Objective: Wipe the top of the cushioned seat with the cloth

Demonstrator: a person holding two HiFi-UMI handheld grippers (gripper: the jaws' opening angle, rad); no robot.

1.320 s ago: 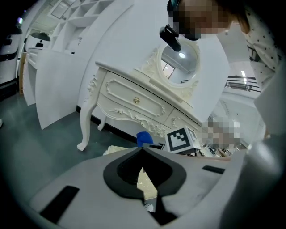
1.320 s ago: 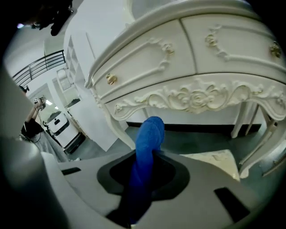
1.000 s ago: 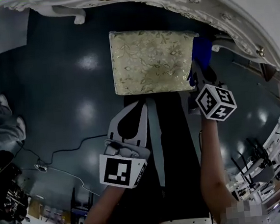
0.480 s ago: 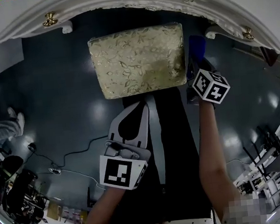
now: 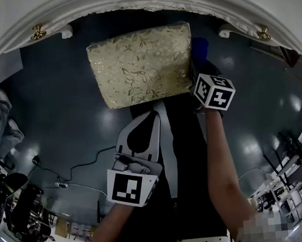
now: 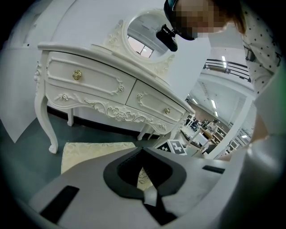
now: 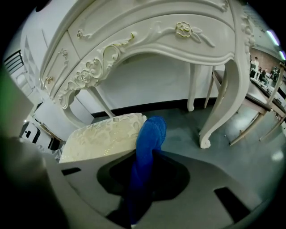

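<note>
The cushioned seat (image 5: 143, 64) has a pale gold floral top and stands on the dark floor in front of the white dressing table (image 5: 129, 0); it also shows in the right gripper view (image 7: 103, 136) and the left gripper view (image 6: 96, 152). My right gripper (image 5: 199, 68) is shut on a blue cloth (image 7: 147, 143), which stands up between the jaws just right of the seat's right edge (image 5: 200, 49). My left gripper (image 5: 142, 137) is shut with nothing in it, held low and near, below the seat's front edge.
The dressing table's curved legs (image 7: 223, 98) stand right of the seat. A cable (image 5: 75, 165) trails on the floor at left, near a person's feet (image 5: 0, 127). Desks and equipment (image 5: 290, 184) crowd the right edge.
The seat has drifted left and lower in the head view as the head turned. My right gripper with the blue cloth has moved left, closer to the seat's right edge. Left gripper unchanged.
</note>
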